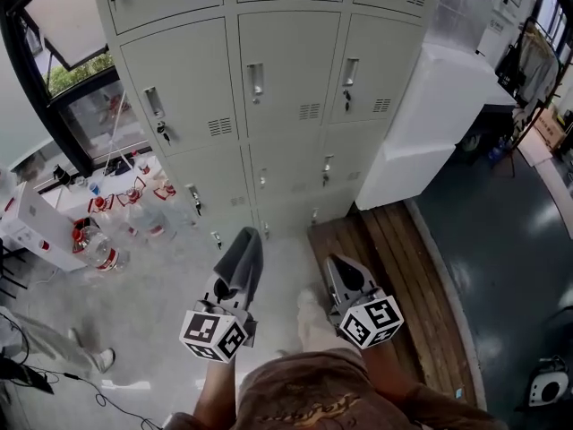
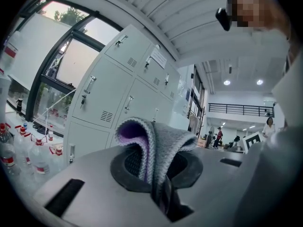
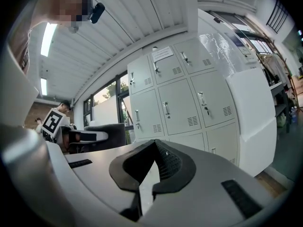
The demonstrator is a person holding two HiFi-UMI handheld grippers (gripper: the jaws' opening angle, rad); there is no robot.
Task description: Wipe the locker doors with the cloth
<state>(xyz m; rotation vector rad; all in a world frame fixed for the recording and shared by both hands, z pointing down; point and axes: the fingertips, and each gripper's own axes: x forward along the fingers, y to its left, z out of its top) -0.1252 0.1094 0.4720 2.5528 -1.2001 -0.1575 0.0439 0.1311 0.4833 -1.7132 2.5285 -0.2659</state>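
In the head view, the left hand-held gripper [image 1: 231,287] is pinching a grey cloth [image 1: 243,253], which is rising out of its tips and pointing toward the lockers [image 1: 269,88]. The cloth is hanging in the air short of the lower locker doors and is not touching them. The right hand-held gripper [image 1: 338,271] is hovering just beside it, over the edge of a wooden platform [image 1: 385,249]. Plastic bottles [image 1: 98,240] are standing on the floor to the left.

In the left gripper view, the left hand-held gripper [image 2: 156,171] is clamping down on the cloth [image 2: 165,143]. The folded cloth is bulging up between the jaws, grey outside and purple in the fold. The lockers [image 2: 109,89] are standing beyond it, apart from the cloth.

In the right gripper view, the right hand-held gripper [image 3: 152,162] is holding its jaws pressed together at the tips, with nothing between them. The lockers [image 3: 180,98] are facing it. At the left, the other hand-held gripper is showing with the cloth [image 3: 102,135] in it, near the lockers but apart from them.
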